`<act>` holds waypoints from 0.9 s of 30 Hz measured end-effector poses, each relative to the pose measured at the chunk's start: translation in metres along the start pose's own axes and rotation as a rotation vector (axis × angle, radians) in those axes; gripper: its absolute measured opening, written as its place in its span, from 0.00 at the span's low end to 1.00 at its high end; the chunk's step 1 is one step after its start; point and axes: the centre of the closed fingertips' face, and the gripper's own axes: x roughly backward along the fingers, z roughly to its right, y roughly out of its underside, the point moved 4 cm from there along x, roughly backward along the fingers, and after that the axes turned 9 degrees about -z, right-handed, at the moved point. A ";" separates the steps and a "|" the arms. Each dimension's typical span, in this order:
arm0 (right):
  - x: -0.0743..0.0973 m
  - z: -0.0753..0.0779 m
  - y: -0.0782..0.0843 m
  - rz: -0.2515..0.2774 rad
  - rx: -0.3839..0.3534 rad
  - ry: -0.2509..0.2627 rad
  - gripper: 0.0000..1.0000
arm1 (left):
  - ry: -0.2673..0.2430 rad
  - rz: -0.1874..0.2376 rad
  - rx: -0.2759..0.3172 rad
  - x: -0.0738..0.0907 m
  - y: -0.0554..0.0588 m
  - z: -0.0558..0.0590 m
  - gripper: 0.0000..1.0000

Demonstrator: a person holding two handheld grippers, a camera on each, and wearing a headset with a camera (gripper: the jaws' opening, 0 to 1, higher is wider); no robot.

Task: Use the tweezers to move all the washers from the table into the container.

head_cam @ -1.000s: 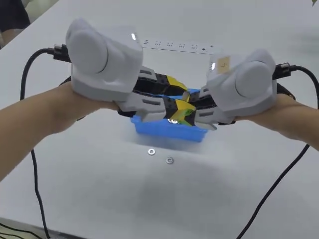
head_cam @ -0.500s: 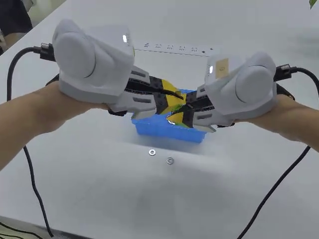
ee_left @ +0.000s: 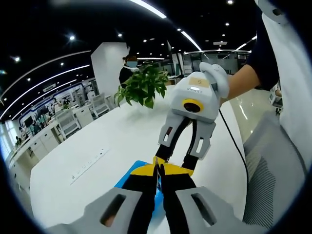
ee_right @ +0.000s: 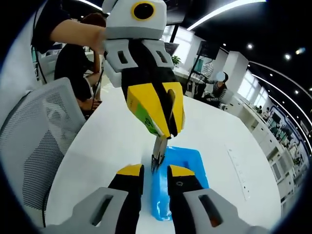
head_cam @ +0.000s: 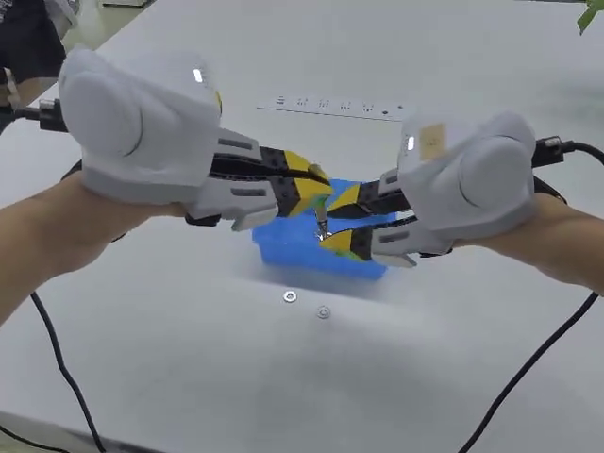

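Note:
My left gripper [head_cam: 316, 187] reaches in from the left, shut on thin metal tweezers [head_cam: 321, 223] that hang down from its yellow jaw tips. Facing it from the right, my right gripper [head_cam: 345, 222] is open, and the tweezers' lower end sits between its jaws. In the right gripper view the tweezers [ee_right: 159, 146] point down into the gap of my right gripper [ee_right: 155, 174]. Both hover over the blue container [head_cam: 304, 247]. Two washers [head_cam: 290, 296] [head_cam: 324, 312] lie on the white table in front of it. In the left gripper view my left gripper [ee_left: 159, 171] is shut.
A white power strip [head_cam: 330, 104] lies behind the container. Black cables trail from both grippers off the table's near edge. Open white tabletop [head_cam: 236, 377] surrounds the washers. Chairs, a plant [ee_left: 144, 87] and people stand beyond the table.
The two grippers have drawn apart: the left one has moved back to the left. The tweezers now show in the gap between the jaw tips.

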 end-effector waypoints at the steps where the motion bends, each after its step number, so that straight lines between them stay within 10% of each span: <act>1: 0.001 0.000 0.001 -0.001 -0.009 0.004 0.24 | -0.002 -0.001 -0.005 0.003 -0.001 0.000 0.06; 13: 0.023 -0.021 0.010 0.041 -0.159 0.025 0.33 | 0.018 0.035 -0.002 0.013 0.006 0.027 0.06; 27: 0.036 -0.060 0.026 0.141 -0.282 0.023 0.42 | -0.003 0.026 0.009 0.012 0.039 0.045 0.06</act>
